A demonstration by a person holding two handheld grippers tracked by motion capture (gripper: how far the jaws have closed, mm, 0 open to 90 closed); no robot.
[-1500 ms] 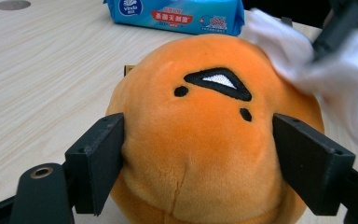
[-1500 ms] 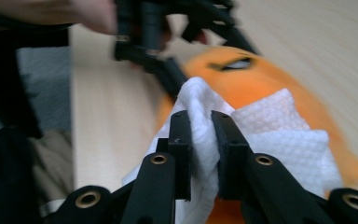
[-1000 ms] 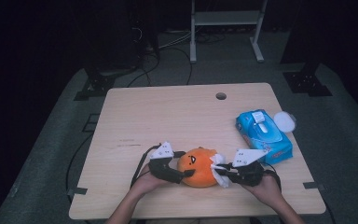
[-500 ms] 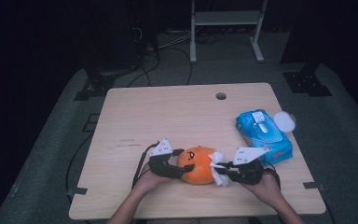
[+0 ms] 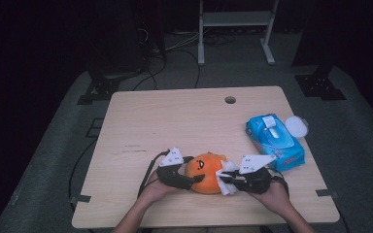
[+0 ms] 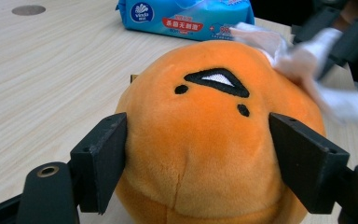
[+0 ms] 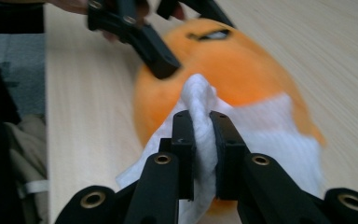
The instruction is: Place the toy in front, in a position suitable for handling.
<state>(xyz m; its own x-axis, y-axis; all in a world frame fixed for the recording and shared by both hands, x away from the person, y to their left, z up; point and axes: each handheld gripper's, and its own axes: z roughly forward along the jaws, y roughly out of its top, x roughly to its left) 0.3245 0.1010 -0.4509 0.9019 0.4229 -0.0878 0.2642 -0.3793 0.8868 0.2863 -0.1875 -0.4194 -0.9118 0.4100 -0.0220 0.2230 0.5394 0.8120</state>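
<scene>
— While we look down from the high view, where do we find the orange plush toy point(image 5: 205, 172)?

— We find it sitting on the wooden surface point(image 5: 175, 121) near the front edge, between our two hands. Our left tool point(image 5: 187, 177) comes at it from the left and our right tool point(image 5: 226, 178) from the right.

— How does our left tool stand?

— In the left gripper view its two black jaws press against the toy's flanks, one on either side, so we have the orange plush toy point(image 6: 214, 135) clamped and its stitched face looks up at us. The jaws have just been shifting a little, closing and then opening again, with the toy between them throughout.

— And our right tool?

— In the right gripper view our right tool point(image 7: 202, 140) has its jaws pressed nearly together on a bunched white wipe point(image 7: 200, 116). The wipe lies against the side of the orange plush toy point(image 7: 242, 65), and more of it spreads below and to the right of the jaws. That view is blurred towards the toy.

— Do we see the wipe elsewhere?

— Yes, in the left gripper view the white wipe point(image 6: 307, 60) touches the toy's upper right, blurred as well.

— What else lies on the surface?

— We see a blue pack of wipes point(image 5: 274, 141) towards the right, well apart from the toy, with a white round lid point(image 5: 297, 125) just beside its far corner. A small round hole point(image 5: 230, 100) sits near the far edge.
</scene>
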